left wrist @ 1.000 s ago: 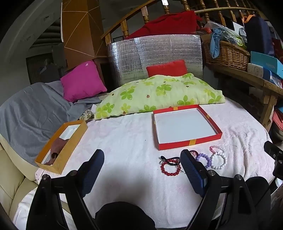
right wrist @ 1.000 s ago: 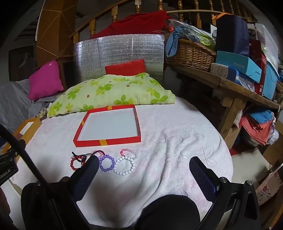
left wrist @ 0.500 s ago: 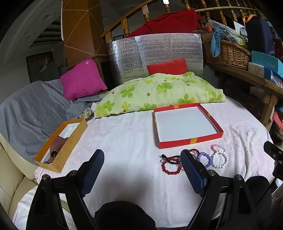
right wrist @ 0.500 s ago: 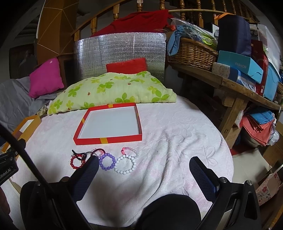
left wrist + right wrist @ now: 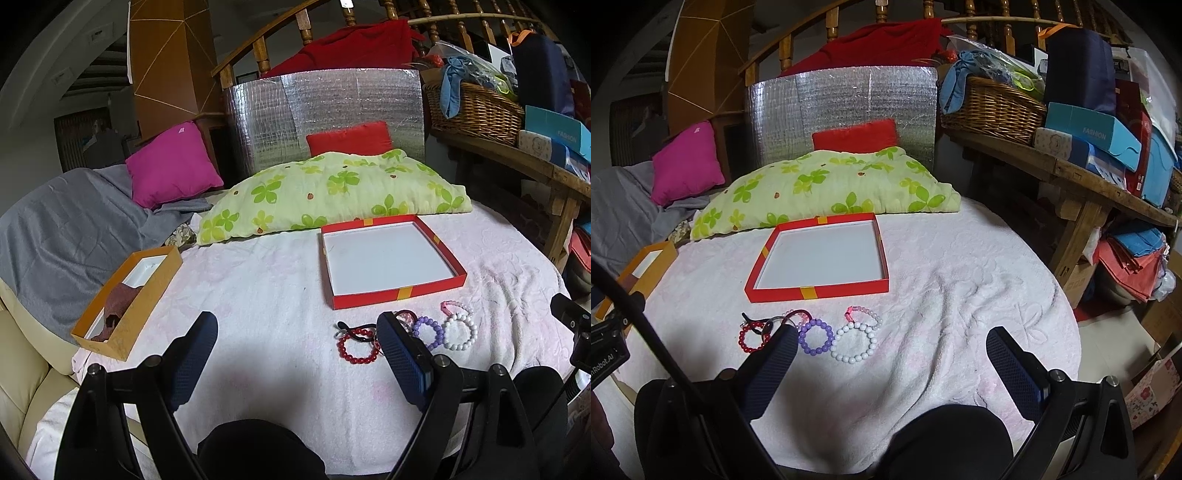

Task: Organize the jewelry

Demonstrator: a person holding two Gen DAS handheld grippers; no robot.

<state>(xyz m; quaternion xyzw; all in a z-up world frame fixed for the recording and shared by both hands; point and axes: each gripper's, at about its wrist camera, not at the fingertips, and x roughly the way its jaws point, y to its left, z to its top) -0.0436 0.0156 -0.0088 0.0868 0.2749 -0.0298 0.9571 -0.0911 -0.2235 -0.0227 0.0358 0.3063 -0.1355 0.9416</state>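
Lying in a loose row on the pink-white blanket [image 5: 960, 295], the bracelets sit just short of the red tray [image 5: 820, 288], at about its 6 o'clock. From the right wrist view the row reads left to right: a red bead bracelet [image 5: 750, 338] tangled with a dark hair tie [image 5: 356, 332], a purple bead bracelet [image 5: 815, 336], a white bead bracelet [image 5: 854, 341], and a thin pink one [image 5: 862, 314] touching the white one at its 12 o'clock. The row's long axis runs 9 to 3 o'clock, parallel to the tray's near wall; each ring lies flat and points no particular way.

Nothing is in the tray, so the sorting looks not yet begun; the step in hand seems to be picking the first piece. Both tools hover above the blanket, holding nothing: the left gripper [image 5: 297, 332] has its jaws spread wide, and so has the right gripper [image 5: 892, 347]. The next move probably calls for dropping one finger inside a ring and pinching its beads, white or purple being the freest.

An orange box [image 5: 125, 295] sits well apart at 9 o'clock.
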